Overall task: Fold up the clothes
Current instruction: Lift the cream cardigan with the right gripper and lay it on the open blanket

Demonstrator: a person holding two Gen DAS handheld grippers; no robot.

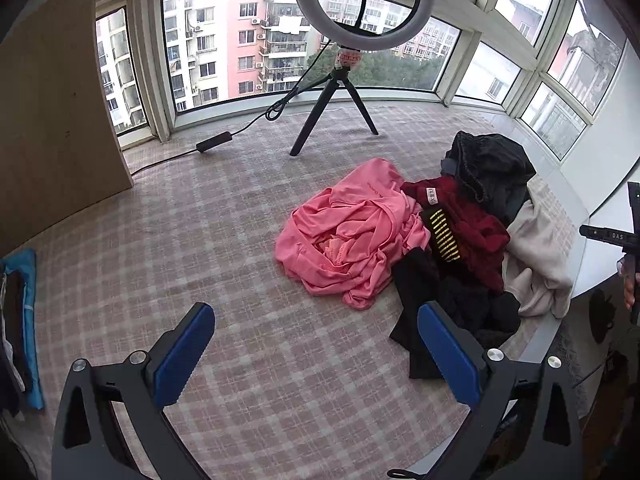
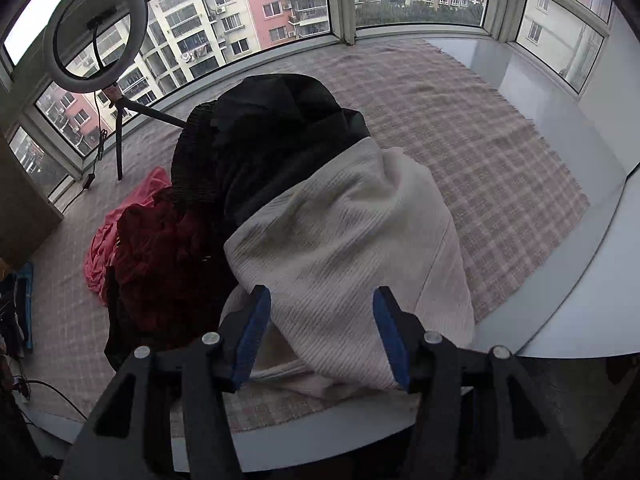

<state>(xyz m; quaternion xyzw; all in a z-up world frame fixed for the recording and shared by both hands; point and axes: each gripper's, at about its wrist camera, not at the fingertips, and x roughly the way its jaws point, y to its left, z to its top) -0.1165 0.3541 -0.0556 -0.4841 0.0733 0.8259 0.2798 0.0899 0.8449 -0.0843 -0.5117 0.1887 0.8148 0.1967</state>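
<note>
Clothes (image 1: 440, 240) sit heaped toward the right side of the plaid cloth (image 1: 240, 260), all unfolded. On the pink top (image 1: 352, 232) there's a line of small print, too fine to read; the dark red garment (image 1: 476, 224) carries a white tag (image 1: 431, 196) with marks I can't make out, and beside it a black patch with gold bars (image 1: 443, 237). Out at the right edge, the other tool's black body shows the letters "DAS" (image 1: 617, 236).

Left gripper (image 1: 316, 356) hangs over bare plaid, blue pads spread wide, nothing between them, the pile ahead and to its right, with a black garment (image 1: 440, 300) nearest its right finger. Right gripper (image 2: 320, 336) is right up on the cream ribbed knit (image 2: 340, 248), fingers apart on either side of the fabric's lower fold; whether the pads actually touch it, I can't tell. A black jacket (image 2: 272, 132) mounds behind the cream piece.

Underneath, the plaid cloth covers a white platform (image 2: 580, 320) in a bay window (image 1: 248, 40), apartment blocks outside. A ring light (image 1: 362, 4) on a small tripod (image 1: 336, 112) stands near the glass, and a wooden panel (image 1: 52, 100) is at left.
</note>
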